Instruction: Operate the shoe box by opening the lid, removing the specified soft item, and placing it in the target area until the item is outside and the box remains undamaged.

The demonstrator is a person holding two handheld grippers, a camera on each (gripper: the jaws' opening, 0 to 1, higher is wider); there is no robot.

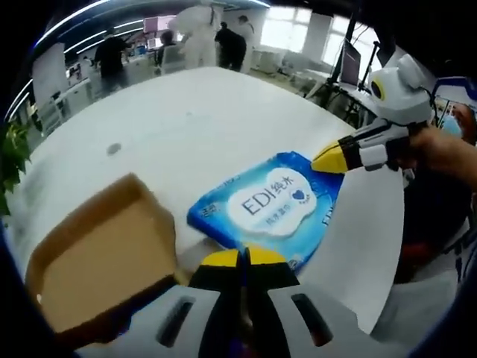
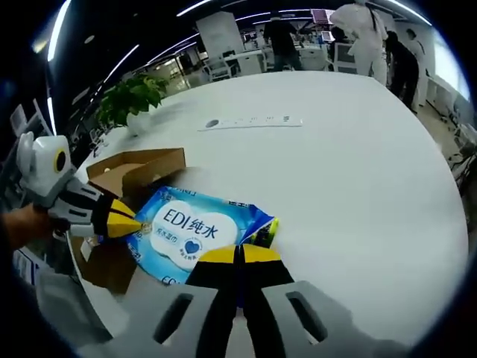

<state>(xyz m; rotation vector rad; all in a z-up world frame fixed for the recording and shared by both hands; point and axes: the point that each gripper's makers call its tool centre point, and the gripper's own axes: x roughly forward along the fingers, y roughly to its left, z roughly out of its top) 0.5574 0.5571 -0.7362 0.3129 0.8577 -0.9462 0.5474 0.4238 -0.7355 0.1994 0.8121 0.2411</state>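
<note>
Your left gripper (image 1: 243, 257) sits with its yellow-tipped jaws pressed together, closed on the near edge of the blue wet-wipes pack (image 1: 270, 206), which lies flat on the white table (image 1: 186, 119), outside the box. Just left of it in the left gripper view, the open cardboard shoe box (image 1: 97, 261) rests on the table, its brown inside facing up. Move right and your right gripper (image 1: 332, 159) comes in from the side, jaws closed, its tip touching the pack's far corner. In the right gripper view, your left gripper (image 2: 127, 222) shows at the left, touching the pack's (image 2: 195, 230) edge beside the box (image 2: 138, 170). Further right, your right gripper's (image 2: 240, 255) own jaws are clamped on the pack's near corner. A potted plant (image 2: 130, 97) stands at the table's far edge.
</note>
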